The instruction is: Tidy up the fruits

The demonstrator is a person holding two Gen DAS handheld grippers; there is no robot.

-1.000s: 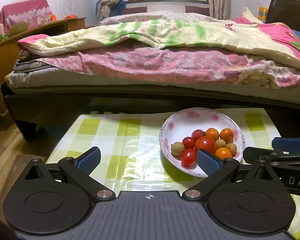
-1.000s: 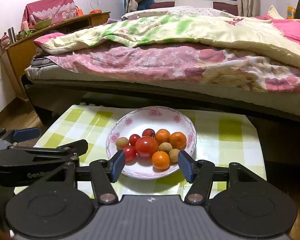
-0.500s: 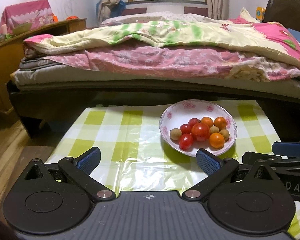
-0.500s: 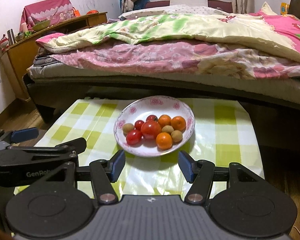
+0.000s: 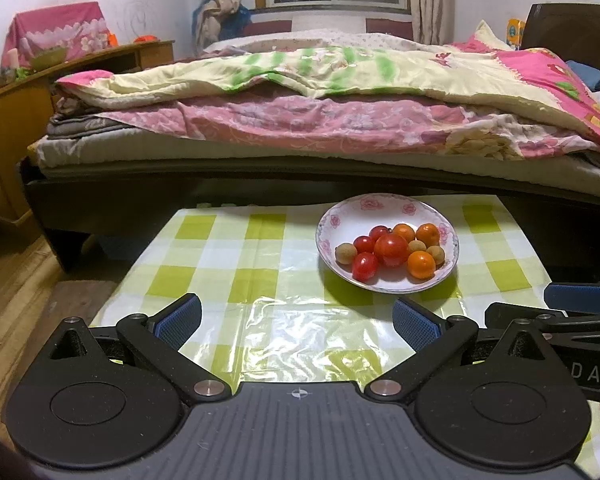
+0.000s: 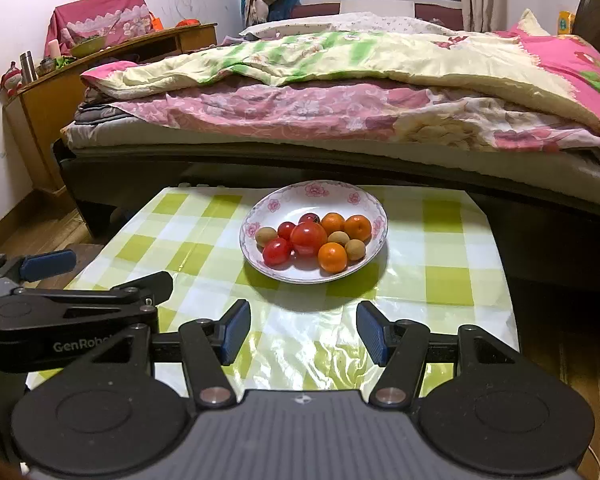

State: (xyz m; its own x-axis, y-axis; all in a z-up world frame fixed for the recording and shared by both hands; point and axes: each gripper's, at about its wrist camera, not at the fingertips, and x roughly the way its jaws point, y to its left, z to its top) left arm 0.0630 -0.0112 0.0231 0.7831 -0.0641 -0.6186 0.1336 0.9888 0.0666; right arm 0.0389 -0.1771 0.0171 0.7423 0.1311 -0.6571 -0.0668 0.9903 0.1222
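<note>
**Both hands wait short of the fruit plate**

My left gripper (image 5: 298,322) hangs low over the near edge of the surface (image 5: 220,264), its blue-padded fingers (image 5: 179,315) spread wide with nothing between them. I judge it is held back here so the whole plate stays in sight before I choose a fruit. From this side the plate (image 5: 384,210) lies ahead and to the right of my line, well apart from the fingertips.

My right gripper (image 6: 303,332) sits beside it, fingers (image 6: 236,330) parted less widely and likewise holding nothing. It faces the plate (image 6: 320,194) almost squarely, so I judge this hand the better placed to reach in.

All the fruit is heaped in the plate's near half, each piece touching its neighbours. Left to right: a tan longan (image 6: 266,236), a small red tomato (image 6: 277,251), the large tomato (image 6: 308,238) at the centre, an orange (image 6: 332,257) at the front, and a second longan (image 6: 355,249). More oranges and a tomato lie behind.

The fruit is close to round, so none points any clear way. Only the front small tomato looks slightly oval, its long axis running roughly left to right. The plate rests flat, opening upward, with the bed (image 6: 340,100) beyond it.
</note>
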